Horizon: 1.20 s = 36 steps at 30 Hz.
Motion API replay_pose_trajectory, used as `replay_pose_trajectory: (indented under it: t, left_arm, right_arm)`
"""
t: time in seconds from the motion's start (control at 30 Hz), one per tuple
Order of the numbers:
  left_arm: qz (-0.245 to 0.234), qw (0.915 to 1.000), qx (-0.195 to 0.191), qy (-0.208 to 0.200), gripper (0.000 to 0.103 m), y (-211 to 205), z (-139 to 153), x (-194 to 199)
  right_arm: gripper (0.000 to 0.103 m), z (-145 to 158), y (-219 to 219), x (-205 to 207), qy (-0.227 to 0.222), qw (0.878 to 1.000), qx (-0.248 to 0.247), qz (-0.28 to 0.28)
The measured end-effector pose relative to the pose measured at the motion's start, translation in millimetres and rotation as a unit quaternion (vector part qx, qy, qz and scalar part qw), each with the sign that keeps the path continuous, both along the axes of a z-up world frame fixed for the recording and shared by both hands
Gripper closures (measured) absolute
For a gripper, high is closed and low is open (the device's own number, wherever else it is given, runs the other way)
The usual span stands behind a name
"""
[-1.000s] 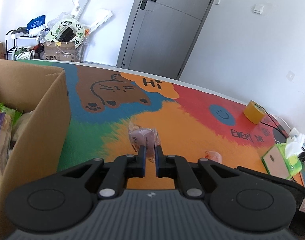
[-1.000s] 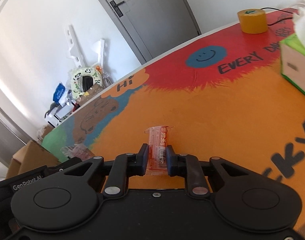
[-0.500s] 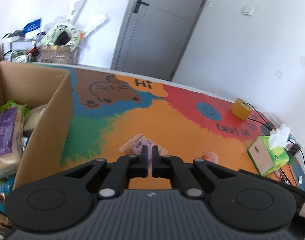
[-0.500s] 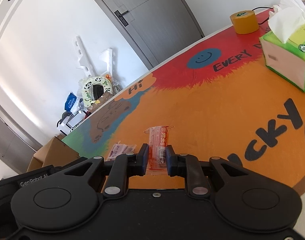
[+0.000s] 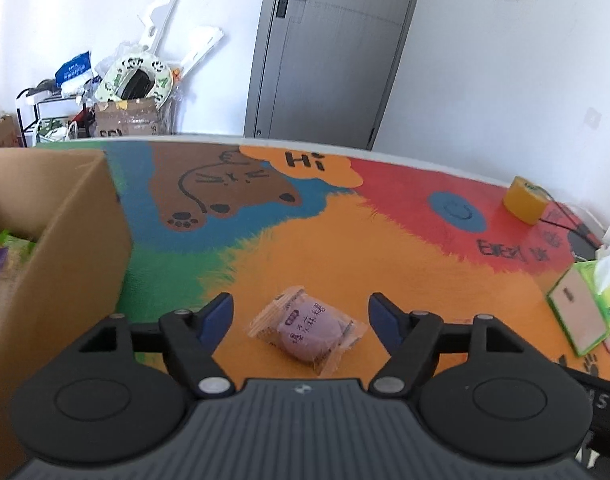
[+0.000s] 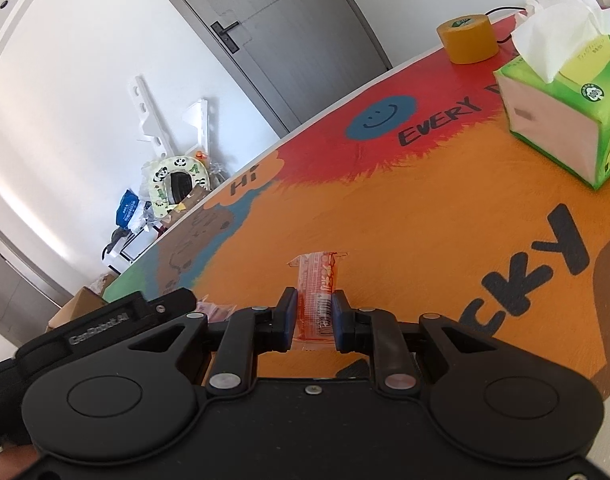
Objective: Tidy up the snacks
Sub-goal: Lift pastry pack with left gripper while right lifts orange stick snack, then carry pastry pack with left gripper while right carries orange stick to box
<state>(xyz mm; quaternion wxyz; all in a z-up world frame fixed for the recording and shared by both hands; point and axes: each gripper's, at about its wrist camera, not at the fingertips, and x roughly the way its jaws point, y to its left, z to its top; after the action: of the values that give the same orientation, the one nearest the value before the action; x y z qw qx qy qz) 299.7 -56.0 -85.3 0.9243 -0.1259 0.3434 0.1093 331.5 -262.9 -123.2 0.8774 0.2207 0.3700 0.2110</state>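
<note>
while left fingers [image 5: 301, 314] gape around purple snack [image 5: 307, 330], cardboard box [image 5: 61, 240] beside, right fingers [image 6: 313, 316] clamp orange packet [image 6: 319, 292]

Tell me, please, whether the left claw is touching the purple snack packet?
Apart. The left wrist view shows the left claw wide open, with orange mat visible between each finger and the purple snack packet.

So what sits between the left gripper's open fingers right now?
In the left wrist view, a wrapped purple snack lies on the mat between the left gripper fingers, touching neither.
</note>
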Motion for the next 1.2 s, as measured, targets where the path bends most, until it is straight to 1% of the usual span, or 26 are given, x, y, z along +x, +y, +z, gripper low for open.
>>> replay_pose_trajectory:
  t: [0.13,0.27,0.33,0.5,0.6,0.63,0.67,0.7,0.77,0.83,1.07,1.2]
  left_arm:
    - [-0.003,0.9999,0.004,0.011,0.03,-0.9,-10.1,11.0]
    - [-0.016,0.9993,0.012,0.03,0.029,-4.3,-19.8,20.4]
    - [-0.015,0.9993,0.013,0.031,0.027,-4.8,-22.7,21.8]
    - [-0.015,0.9994,0.015,0.027,0.026,-4.9,-25.6,22.5]
    - [-0.019,0.9994,0.016,0.023,0.035,-6.2,-25.8,20.8]
    - [-0.018,0.9995,0.016,0.021,0.042,-5.9,-25.6,19.8]
    - [-0.02,0.9995,0.015,0.019,0.047,-5.8,-25.5,18.2]
    - [-0.021,0.9995,0.014,0.018,0.054,-5.9,-25.2,16.7]
    - [-0.021,0.9996,0.008,0.018,0.058,-4.7,-23.9,13.8]
    - [-0.021,0.9997,0.004,0.016,0.064,-4.4,-22.0,10.9]
    - [-0.023,0.9996,-0.012,0.014,0.067,-2.6,-13.7,-3.1]
    - [-0.023,0.9996,-0.015,0.001,0.067,-1.5,-4.4,-15.4]
  right_arm:
    - [0.083,-2.4,-1.9,6.5,0.003,1.0,-0.002,-0.002]
    - [0.083,-4.0,-2.0,10.4,0.005,1.0,-0.003,-0.004]
    - [0.083,-4.9,0.2,11.5,0.006,1.0,-0.005,-0.002]
    - [0.083,-7.6,7.6,11.3,0.007,1.0,-0.007,0.005]
    - [0.083,-7.0,9.5,11.8,0.006,1.0,-0.011,0.006]
    - [0.083,-6.7,9.8,11.2,0.006,1.0,-0.012,0.006]
    - [0.083,-6.2,10.4,10.8,0.006,1.0,-0.012,0.006]
    - [0.083,-5.7,11.0,10.3,0.005,1.0,-0.012,0.006]
    - [0.083,-5.1,10.8,10.3,0.005,1.0,-0.012,0.007]
    - [0.083,-4.2,11.6,7.8,0.003,1.0,-0.013,0.008]
    - [0.084,2.3,12.5,-3.1,-0.006,1.0,-0.011,0.01]
    - [0.085,7.2,12.7,-9.1,-0.013,1.0,-0.009,0.012]
